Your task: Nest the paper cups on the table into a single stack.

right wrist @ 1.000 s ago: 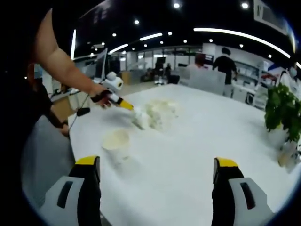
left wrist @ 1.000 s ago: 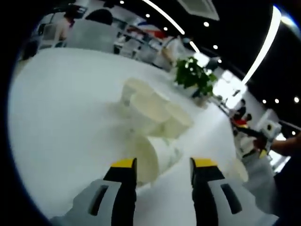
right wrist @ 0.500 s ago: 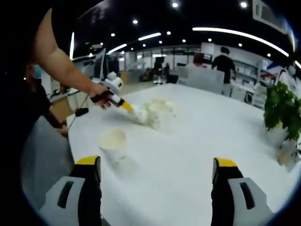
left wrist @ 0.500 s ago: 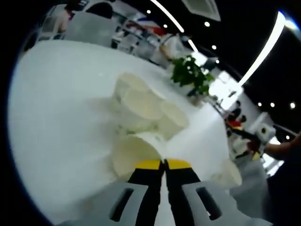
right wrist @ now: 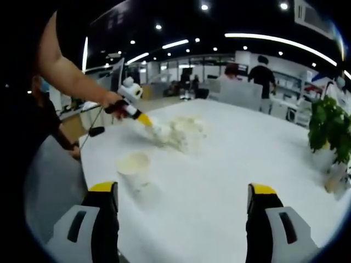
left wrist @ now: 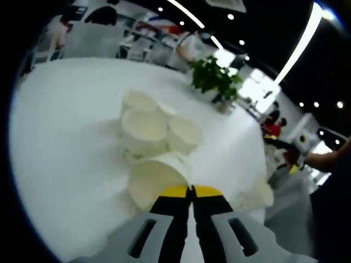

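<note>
Setting: white table in a bright open office, with a potted plant near its far edge.
Left gripper: left gripper had its yellow-tipped jaws pressed together on the rim of a tipped paper cup, whose open mouth faced the camera.
Cup cluster: three upright cups stood touching each other just beyond the held cup, near the middle of the table.
Lone cup: a single upright cup sat apart from the cluster, nearer the table's edge and ahead of the right gripper.
Right gripper: right gripper hung above the table with its jaws spread wide, holding nothing.
Risk: the grip was on a thin rim only, so the cup could likely crumple or slip free if swung quickly.
Second risk: lowering it off-centre might topple the close-packed cups.
</note>
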Tool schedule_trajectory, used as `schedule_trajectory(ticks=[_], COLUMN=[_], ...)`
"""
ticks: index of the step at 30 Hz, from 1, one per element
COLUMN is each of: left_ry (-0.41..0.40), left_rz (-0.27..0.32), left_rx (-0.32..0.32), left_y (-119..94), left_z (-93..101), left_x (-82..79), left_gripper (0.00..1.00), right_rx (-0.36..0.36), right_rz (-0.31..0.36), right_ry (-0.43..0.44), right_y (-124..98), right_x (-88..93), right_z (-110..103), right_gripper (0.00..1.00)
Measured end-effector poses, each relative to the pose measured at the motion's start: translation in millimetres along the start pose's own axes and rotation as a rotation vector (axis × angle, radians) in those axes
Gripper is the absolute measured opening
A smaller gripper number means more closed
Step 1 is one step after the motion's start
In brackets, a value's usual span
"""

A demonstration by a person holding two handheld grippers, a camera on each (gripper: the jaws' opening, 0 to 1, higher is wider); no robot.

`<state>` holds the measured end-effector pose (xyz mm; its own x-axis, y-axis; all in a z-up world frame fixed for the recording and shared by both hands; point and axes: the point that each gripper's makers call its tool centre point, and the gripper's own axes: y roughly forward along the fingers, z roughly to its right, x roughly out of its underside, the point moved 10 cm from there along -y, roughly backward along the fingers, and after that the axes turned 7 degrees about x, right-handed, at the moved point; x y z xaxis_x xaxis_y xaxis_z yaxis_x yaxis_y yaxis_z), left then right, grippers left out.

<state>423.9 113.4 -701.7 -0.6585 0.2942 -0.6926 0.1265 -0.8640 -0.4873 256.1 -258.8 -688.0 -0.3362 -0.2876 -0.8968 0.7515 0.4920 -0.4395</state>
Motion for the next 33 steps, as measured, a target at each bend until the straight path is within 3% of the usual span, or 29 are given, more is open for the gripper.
schedule_trajectory(ticks=[1,5,9,15,18,23,26,28,33], left_ry=[0.039,0.121,0.227,0.399,0.412,0.458,0.529,0.555,0.606], left_rz=[-0.042,-0.124,-0.250,-0.439,-0.500,-0.586,-0.695,-0.725,-0.781], left_rx=[-0.029,-0.042,-0.084,-0.135,-0.122,-0.162,-0.155,-0.195,-0.215], left_y=[-2,-6,-13,-19,-19,-24,-27,-28,-26], left_z=[2.9,14.5,25.9,54.7,69.9,86.4,103.6,112.4,131.3], left_x=[-2.4,-13.4,-27.0,-57.0,-68.9,-91.6,-101.7,-109.7,-119.1], left_gripper=[0.00,0.00,0.00,0.00,0.00,0.00,0.00,0.00,0.00], right_rx=[-0.002,-0.004,-0.010,-0.019,-0.020,-0.039,-0.049,-0.053,-0.059], right_rz=[0.001,0.002,0.005,0.017,0.026,0.031,0.033,0.036,0.048], right_ry=[0.000,0.004,0.003,-0.002,-0.006,-0.017,-0.028,-0.031,-0.032], right_y=[0,1,1,-1,-2,-3,-3,-4,-4], right_x=[0.2,1.3,2.6,2.6,2.8,3.0,3.3,2.9,1.4], right_z=[0,0,1,2,4,3,2,2,3], right_gripper=[0.97,0.97,0.96,0.96,0.97,0.97,0.97,0.98,1.00])
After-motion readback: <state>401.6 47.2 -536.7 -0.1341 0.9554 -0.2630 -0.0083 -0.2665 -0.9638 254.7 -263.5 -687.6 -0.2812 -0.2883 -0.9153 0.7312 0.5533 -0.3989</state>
